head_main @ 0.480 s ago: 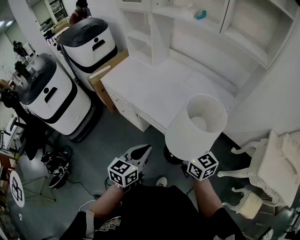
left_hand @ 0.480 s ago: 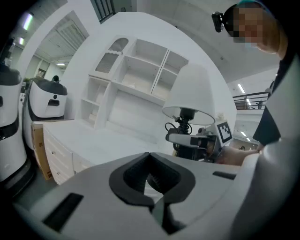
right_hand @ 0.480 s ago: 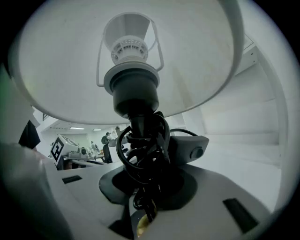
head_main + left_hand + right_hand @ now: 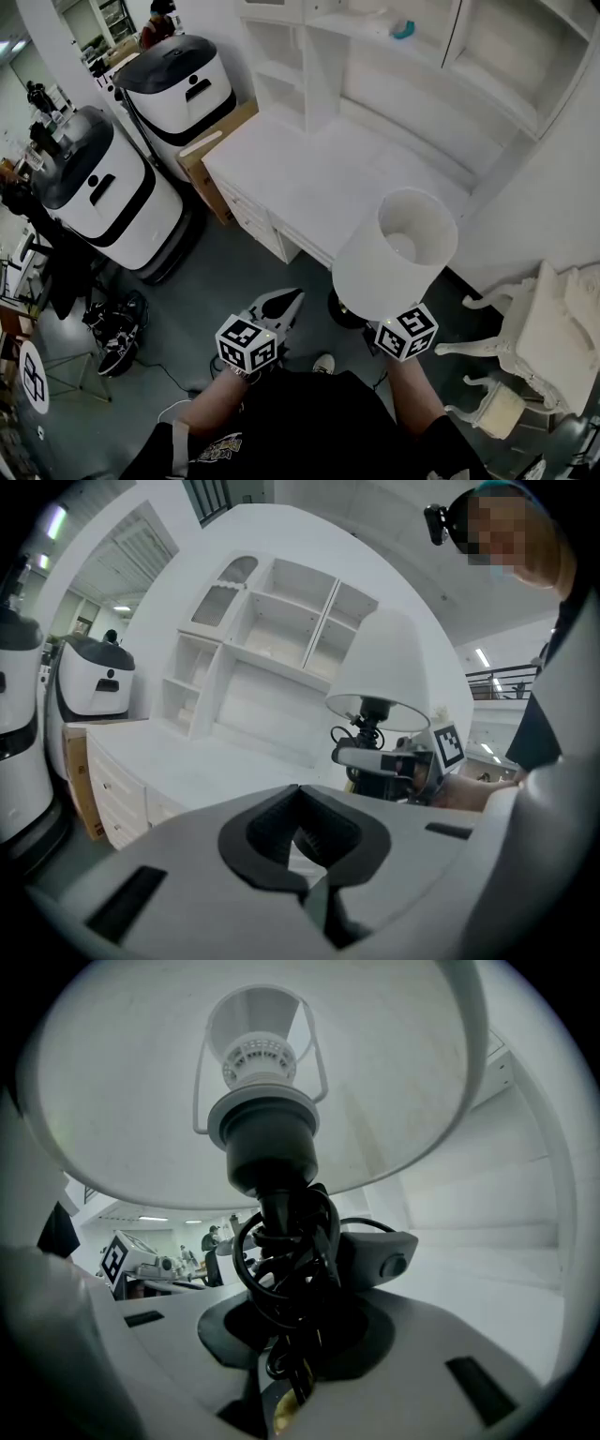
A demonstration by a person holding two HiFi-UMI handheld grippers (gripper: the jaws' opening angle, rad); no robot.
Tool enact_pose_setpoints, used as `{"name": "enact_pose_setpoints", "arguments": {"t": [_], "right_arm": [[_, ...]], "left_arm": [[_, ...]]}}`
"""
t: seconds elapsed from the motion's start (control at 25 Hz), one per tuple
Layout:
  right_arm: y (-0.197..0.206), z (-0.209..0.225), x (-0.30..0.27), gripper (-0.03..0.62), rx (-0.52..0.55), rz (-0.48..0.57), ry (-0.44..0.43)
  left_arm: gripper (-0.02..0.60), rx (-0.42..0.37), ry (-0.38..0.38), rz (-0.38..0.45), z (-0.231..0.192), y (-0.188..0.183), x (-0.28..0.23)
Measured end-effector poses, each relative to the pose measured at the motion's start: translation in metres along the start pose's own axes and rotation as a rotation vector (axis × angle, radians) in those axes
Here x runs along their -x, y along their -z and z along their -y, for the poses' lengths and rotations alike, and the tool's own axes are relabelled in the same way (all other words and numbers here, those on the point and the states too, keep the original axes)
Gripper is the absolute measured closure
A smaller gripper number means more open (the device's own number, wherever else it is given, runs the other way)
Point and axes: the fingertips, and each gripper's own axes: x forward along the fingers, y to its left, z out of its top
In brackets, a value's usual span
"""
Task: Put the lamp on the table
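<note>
A lamp with a white drum shade (image 4: 394, 253) and a black base (image 4: 342, 309) hangs above the floor in front of the white table (image 4: 309, 178). My right gripper (image 4: 292, 1330) is shut on the lamp's black stem (image 4: 281, 1241), where the cord is wound in loops. In the head view the shade hides its jaws and only its marker cube (image 4: 405, 331) shows. My left gripper (image 4: 279, 309) is to the left of the lamp, shut and with nothing in it. In the left gripper view its jaw tips (image 4: 305, 841) meet, and the lamp (image 4: 384, 663) stands to the right beyond them.
A white shelf unit (image 4: 375, 47) rises at the back of the table, with a teal item (image 4: 401, 30) on it. Two white-and-black machines (image 4: 112, 197) (image 4: 183, 89) and a wooden board (image 4: 214, 148) stand at the left. A white ornate chair (image 4: 544, 347) is at the right. Shoes and cables (image 4: 117, 337) lie on the floor.
The lamp's shade has edged slightly to the right. Both grippers otherwise keep their places.
</note>
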Motion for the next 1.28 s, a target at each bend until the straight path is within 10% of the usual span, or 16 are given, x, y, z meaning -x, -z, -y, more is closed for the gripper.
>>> {"name": "enact_pose_setpoints", "arguments": {"t": [1.28], "right_arm": [[0.0, -0.015, -0.042, 0.49, -0.019, -0.012, 0.011]], "left_arm": [[0.575, -0.013, -0.003, -0.008, -0.038, -0.015, 0.027]]}}
